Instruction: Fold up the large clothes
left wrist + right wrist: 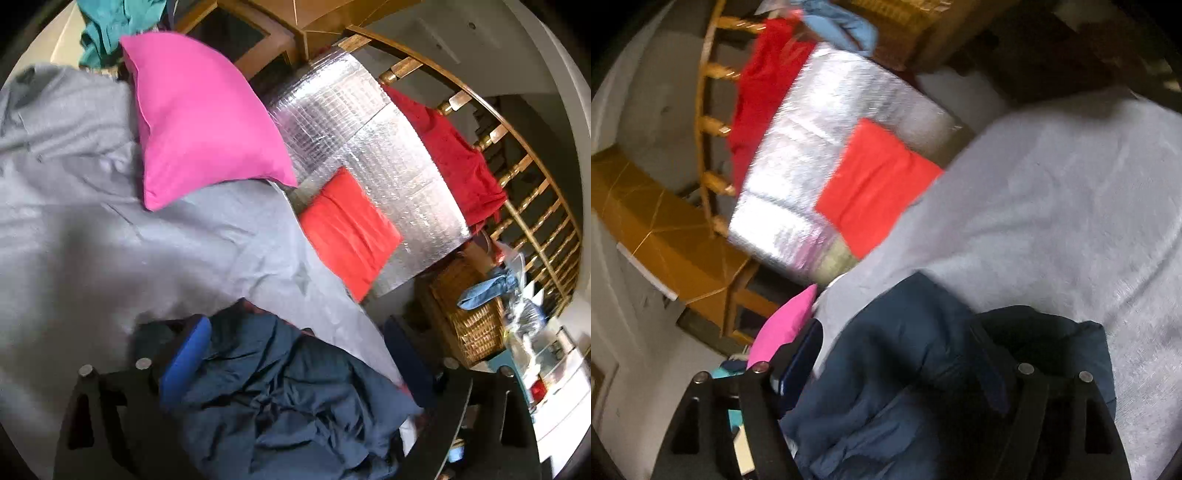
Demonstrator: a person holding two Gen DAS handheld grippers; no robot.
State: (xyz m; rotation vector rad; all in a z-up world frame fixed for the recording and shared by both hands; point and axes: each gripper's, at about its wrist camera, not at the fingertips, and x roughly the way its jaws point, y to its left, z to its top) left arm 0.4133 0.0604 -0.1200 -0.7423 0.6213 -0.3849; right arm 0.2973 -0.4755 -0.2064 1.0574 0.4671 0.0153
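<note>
- A grey sheet [92, 229] covers the bed and fills most of both views; the other soft things lie on it or beside it.
- A silver foil-faced panel [369, 147] stands past the sheet, in front of a wooden railing [517, 147] with a dark red cloth [458, 155] draped over it.
- A pink pillow [199, 122] rests on the sheet.
- The dark blue garment [280, 398] lies crumpled on the sheet at its near edge, right in front of both cameras.
- A folded orange-red cloth [349, 229] lies by the foil panel at the sheet's edge.
- The left tongs [295, 354] stand spread wide, the garment bunched between them, not pinched.
- The right tongs [897, 358] are also spread, the garment loose between them.
</note>
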